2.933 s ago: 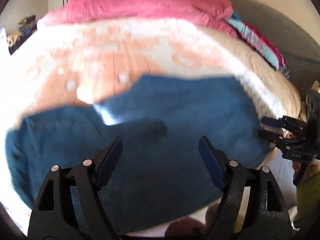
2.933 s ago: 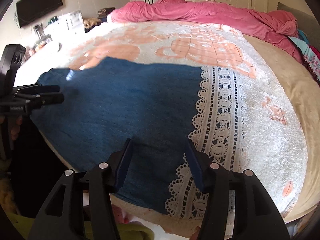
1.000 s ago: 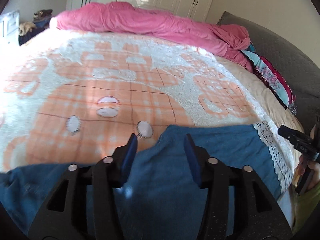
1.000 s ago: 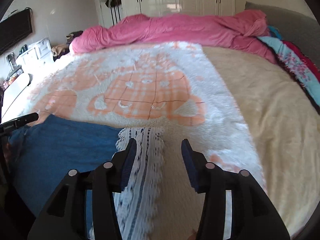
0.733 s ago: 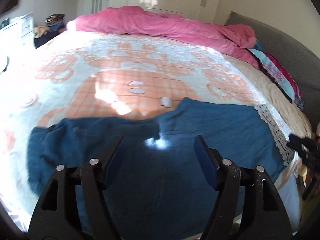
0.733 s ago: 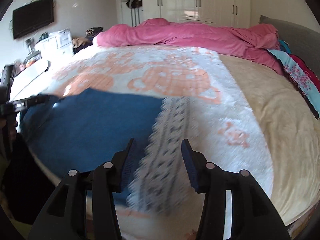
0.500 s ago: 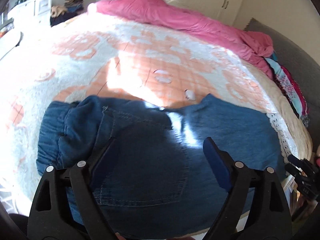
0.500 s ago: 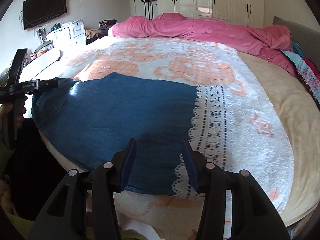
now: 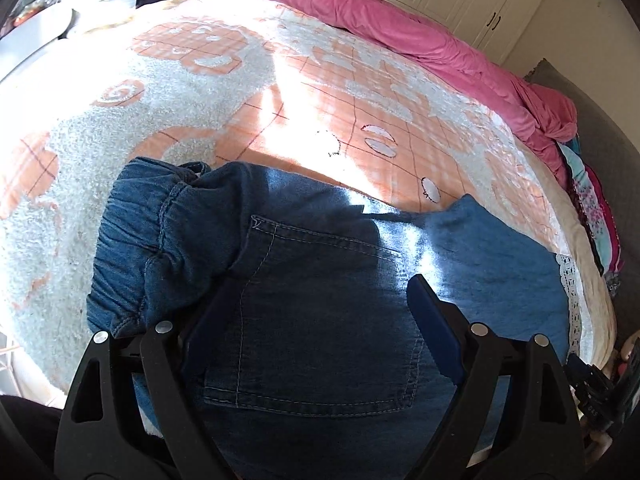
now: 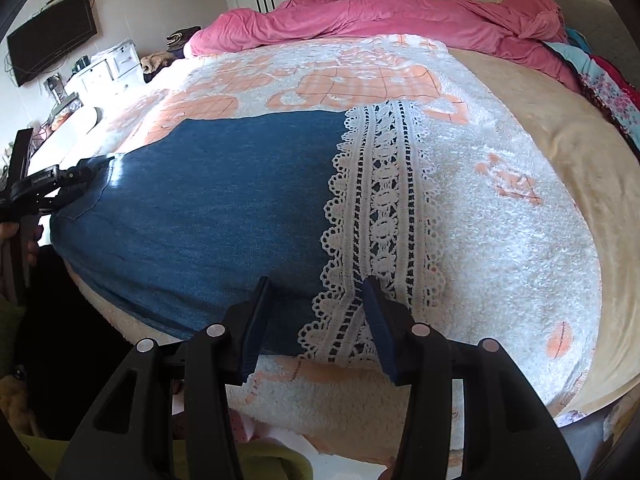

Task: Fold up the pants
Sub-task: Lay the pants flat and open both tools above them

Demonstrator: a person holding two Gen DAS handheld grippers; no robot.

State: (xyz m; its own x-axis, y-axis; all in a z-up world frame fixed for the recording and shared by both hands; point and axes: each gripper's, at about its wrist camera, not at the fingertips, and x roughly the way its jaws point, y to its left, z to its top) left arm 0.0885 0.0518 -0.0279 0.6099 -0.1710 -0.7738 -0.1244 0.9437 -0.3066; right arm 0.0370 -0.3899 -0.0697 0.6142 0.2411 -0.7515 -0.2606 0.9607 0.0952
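Blue denim pants (image 9: 320,280) with a white lace hem (image 10: 384,208) lie flat along the near edge of the bed. The elastic waistband (image 9: 136,240) is bunched at the left. My left gripper (image 9: 316,300) is open and empty, hovering over the back pocket (image 9: 312,320) near the waist. My right gripper (image 10: 316,292) is open and empty, just above the near lace hem corner. The left gripper also shows at the left in the right wrist view (image 10: 48,188), and the right gripper at the lower right in the left wrist view (image 9: 596,384).
A white and orange fleece blanket (image 9: 200,92) covers the bed. A pink duvet (image 10: 360,20) is heaped at the far side. Folded colourful clothes (image 10: 600,80) and a grey headboard (image 9: 600,128) are at the right. A dresser (image 10: 108,68) stands on the left.
Both grippers swung back down toward the pants. The left one moved toward the waist and pocket. The right one came closer to the lace hem.
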